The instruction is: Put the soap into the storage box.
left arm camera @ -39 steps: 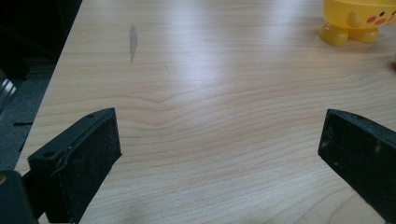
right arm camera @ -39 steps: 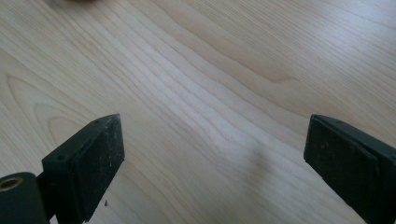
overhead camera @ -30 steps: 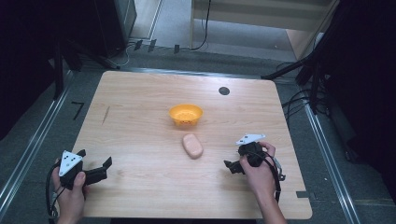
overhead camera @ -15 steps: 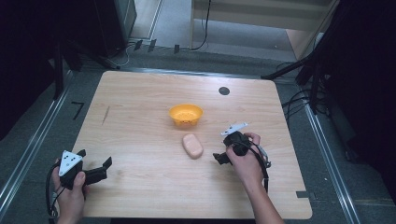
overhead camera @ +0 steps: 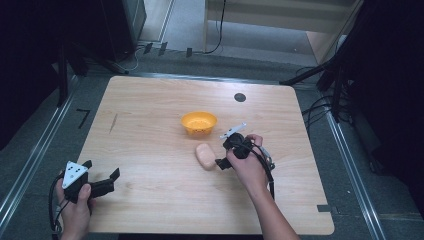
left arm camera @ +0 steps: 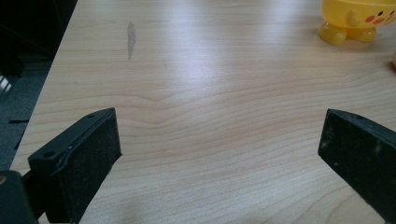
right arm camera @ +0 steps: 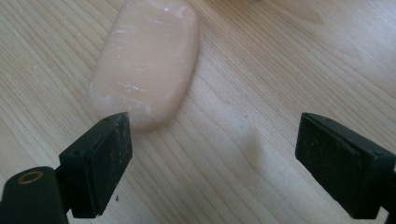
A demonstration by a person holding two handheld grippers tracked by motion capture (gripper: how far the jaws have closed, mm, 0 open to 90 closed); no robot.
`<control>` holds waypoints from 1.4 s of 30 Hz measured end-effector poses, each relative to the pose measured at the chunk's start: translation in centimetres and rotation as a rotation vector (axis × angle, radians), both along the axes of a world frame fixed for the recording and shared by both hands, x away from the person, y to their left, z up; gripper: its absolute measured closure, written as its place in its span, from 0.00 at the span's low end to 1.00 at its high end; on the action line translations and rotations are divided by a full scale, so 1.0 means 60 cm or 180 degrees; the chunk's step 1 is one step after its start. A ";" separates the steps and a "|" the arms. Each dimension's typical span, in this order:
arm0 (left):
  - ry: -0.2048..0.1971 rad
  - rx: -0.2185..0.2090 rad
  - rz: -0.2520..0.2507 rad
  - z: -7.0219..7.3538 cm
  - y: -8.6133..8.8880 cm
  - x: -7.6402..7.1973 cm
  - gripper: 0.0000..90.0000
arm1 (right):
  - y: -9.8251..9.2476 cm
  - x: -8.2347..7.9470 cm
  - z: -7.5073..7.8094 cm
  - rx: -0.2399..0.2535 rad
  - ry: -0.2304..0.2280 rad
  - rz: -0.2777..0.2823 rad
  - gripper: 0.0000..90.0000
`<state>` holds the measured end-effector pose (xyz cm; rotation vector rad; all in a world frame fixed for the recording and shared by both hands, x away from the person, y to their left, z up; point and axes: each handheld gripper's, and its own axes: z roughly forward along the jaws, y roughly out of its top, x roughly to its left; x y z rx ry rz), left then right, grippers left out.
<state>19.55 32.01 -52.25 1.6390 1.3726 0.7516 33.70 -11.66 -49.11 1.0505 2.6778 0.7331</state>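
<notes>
Now the right gripper (overhead camera: 220, 163) sits just beside the soap bar (overhead camera: 204, 156), having slid across the table (overhead camera: 150, 115) from about four o'clock toward the centre over the last second. Its jaws have just been closing a little, yet they stand apart with nothing pressed between them: in the right gripper view the soap bar (right arm camera: 147, 60) lies ahead at about eleven o'clock, its near end close to the left pad, while the other pad hangs over bare wood. So the reach is nearly done, but the bar is not yet between the jaws; I judge the hand must shift toward the bar before closing, or one pad could nudge it aside.

From the table's centre, the soap rests flat at about five o'clock, and the yellow bowl (overhead camera: 199, 122) stands apart from it at about one o'clock. The left gripper (overhead camera: 105, 182) waits at the table's seven o'clock corner, unmoved, jaws wide open on nothing, pointing over empty wood toward the bowl (left arm camera: 357, 21).
</notes>
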 end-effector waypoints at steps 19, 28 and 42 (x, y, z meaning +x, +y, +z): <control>0.0006 -0.0002 0.0001 0.000 0.000 0.000 0.00 | 0.060 0.018 -0.003 -0.0022 0.0111 0.0067 0.12; 0.0008 -0.0004 -0.0009 0.000 0.000 0.001 0.00 | 0.086 0.022 -0.003 -0.0036 0.0166 0.0102 0.12; 0.0012 -0.0036 -0.0012 0.000 0.002 0.001 0.00 | 0.109 0.030 -0.016 -0.0175 0.0252 0.0139 0.14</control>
